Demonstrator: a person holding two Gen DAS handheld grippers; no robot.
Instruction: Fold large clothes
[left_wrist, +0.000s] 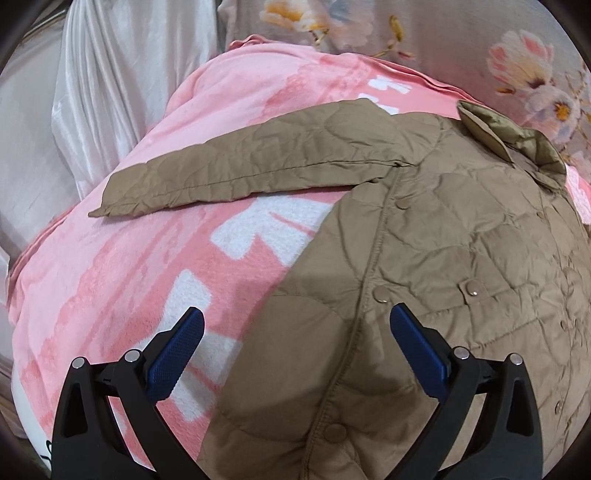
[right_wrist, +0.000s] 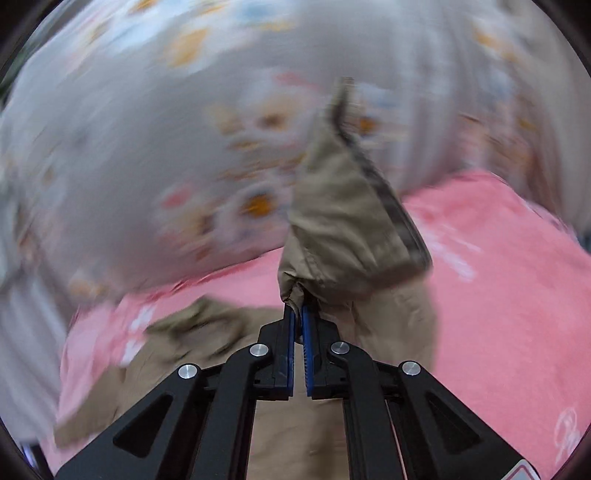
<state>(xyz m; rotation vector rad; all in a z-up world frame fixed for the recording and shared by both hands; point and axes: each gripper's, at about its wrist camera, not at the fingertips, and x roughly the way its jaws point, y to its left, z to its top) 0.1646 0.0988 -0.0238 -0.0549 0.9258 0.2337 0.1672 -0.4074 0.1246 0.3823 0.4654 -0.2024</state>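
The right gripper (right_wrist: 298, 314) clamps the tan quilted jacket's (left_wrist: 461, 229) sleeve (blurred); the left gripper (left_wrist: 295, 325) hangs apart above it.

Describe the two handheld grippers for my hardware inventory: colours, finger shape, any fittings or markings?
Both match. The left gripper and right gripper have black angular link arms with triangular cut-outs and round silver pivot pins. The fingers carry flat blue pads with a ridged, knurled face. A white label with a red edge shows at the right gripper's lower corner. No cables, hands or sleeves are visible.

Jacket (left_wrist: 461, 240) on blanket (left_wrist: 129, 277)
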